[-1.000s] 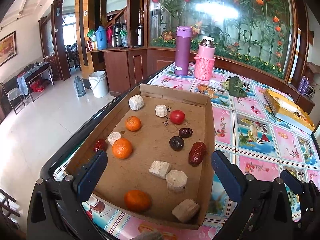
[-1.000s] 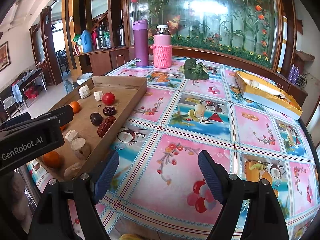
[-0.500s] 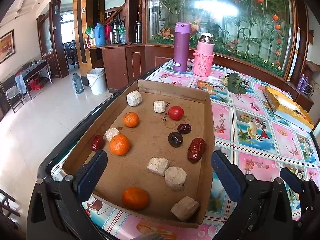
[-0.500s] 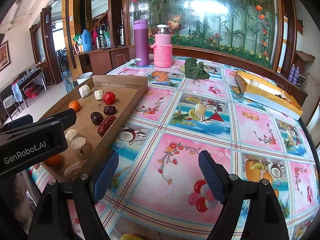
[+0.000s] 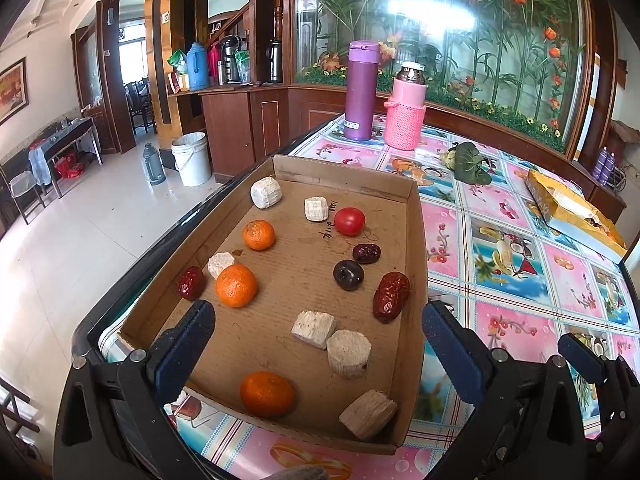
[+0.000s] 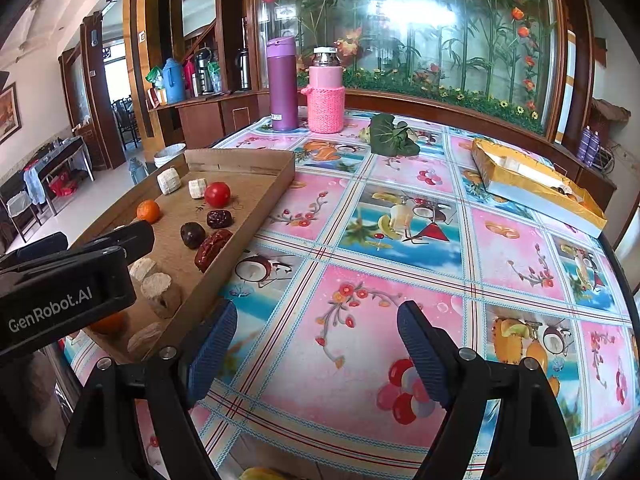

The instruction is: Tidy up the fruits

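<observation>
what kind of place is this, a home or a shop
Most likely a home's dining room: a table with a fruit-print cloth, two flasks, purple and pink, and a sideboard with more flasks.

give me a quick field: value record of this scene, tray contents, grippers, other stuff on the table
tray: open cardboard tray at the table's left edge
oranges: three, e.g.
tomato: one, near the far end
red dates: two, e.g.
dark fruits: two
pale chunks: six, e.g.
left gripper: open, empty, over the tray's near end
right gripper: open, empty, over the tablecloth
also on table: purple flask, pink knit-sleeved bottle, yellow box
</observation>
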A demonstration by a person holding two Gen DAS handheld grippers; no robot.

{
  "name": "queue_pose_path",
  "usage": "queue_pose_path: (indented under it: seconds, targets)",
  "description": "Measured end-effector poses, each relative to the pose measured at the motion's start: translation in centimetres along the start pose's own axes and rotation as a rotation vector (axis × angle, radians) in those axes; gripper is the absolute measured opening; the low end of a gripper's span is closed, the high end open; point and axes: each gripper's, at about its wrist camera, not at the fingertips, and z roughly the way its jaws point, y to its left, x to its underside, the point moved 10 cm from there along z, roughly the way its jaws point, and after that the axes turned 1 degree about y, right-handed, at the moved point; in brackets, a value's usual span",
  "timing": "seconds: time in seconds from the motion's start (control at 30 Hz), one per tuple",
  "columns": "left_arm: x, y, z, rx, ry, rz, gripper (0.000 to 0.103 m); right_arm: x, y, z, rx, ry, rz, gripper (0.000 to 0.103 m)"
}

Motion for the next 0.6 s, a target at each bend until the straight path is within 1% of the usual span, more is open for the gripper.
queue_pose_path:
  seconds: [0.33,0.6]
  targets:
    - [0.76,-0.33,0.35,0.007,0.012,-0.005,0.103,0.11,0.08,0.05,0.0,0.002,-0.003,0.086]
    - [0.68,-0.28,0.41,0.007,0.014,-0.007,0.103,0.58,0.42,0.26,0.003,0.008,-0.017,0.087]
